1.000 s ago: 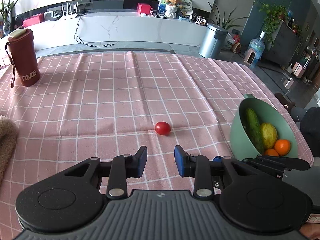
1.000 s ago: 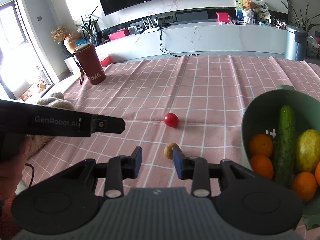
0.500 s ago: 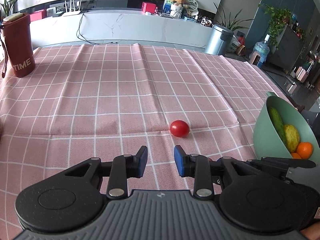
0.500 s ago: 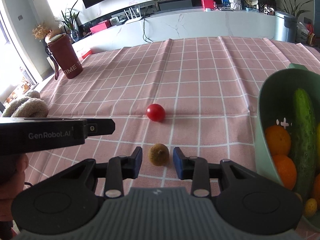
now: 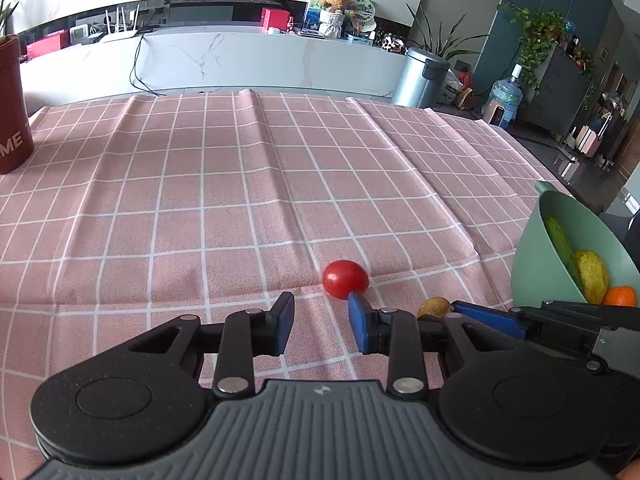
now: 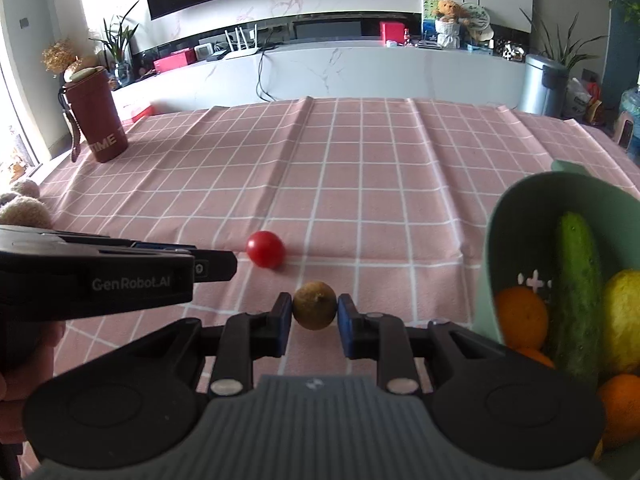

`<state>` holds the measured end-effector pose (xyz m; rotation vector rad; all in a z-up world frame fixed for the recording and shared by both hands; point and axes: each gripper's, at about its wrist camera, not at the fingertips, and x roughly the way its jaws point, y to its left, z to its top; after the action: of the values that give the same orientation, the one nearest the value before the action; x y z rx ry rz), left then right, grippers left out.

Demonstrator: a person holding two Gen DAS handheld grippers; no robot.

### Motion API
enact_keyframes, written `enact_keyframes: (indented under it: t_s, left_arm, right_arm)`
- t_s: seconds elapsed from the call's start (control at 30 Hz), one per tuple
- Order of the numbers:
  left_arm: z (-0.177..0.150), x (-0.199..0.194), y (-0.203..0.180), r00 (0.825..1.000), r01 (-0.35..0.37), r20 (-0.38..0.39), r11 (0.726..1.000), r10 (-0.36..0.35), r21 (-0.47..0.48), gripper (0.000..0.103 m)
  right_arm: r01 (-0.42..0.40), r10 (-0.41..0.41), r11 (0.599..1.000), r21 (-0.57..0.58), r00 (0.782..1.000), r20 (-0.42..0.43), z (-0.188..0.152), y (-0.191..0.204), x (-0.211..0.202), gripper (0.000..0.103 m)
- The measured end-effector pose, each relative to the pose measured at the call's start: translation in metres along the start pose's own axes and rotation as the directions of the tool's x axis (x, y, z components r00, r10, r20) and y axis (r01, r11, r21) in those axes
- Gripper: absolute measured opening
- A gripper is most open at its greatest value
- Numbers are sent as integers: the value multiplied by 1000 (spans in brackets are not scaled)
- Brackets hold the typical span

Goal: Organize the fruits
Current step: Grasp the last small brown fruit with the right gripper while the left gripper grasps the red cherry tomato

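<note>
Right gripper [image 6: 314, 312] clamped on the small brown fruit [image 6: 315, 311], both pads touching it, low over the pink checked cloth [image 6: 360, 184]. Left gripper [image 5: 320, 320] released, nothing between its fingers, tomato [image 5: 345, 285] just beyond its right fingertip. Green bowl [image 6: 516, 216] on the right holds a cucumber [image 6: 578, 288], oranges [image 6: 520, 322] and a yellow fruit [image 6: 622, 320].

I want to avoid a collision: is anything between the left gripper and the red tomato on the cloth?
Nothing visible. The tomato lies on bare cloth just ahead of the left gripper, slightly toward its right finger.
</note>
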<state>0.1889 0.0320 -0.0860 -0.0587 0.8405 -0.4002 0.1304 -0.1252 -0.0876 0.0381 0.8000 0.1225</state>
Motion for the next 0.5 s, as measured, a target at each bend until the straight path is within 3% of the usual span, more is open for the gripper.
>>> enact_keyframes:
  t_s: [0.17,0.5]
  left_arm:
    - [3,7,-3,1000,15,6,1000,-15,11,37]
    - [6,22,-8,999,33,-3,999,-33,25,41]
  right_arm:
    - [44,-43,998,-51,999,15,2,5,9,20]
    - [42,-41,998,-56,999,10,3,6,16,20]
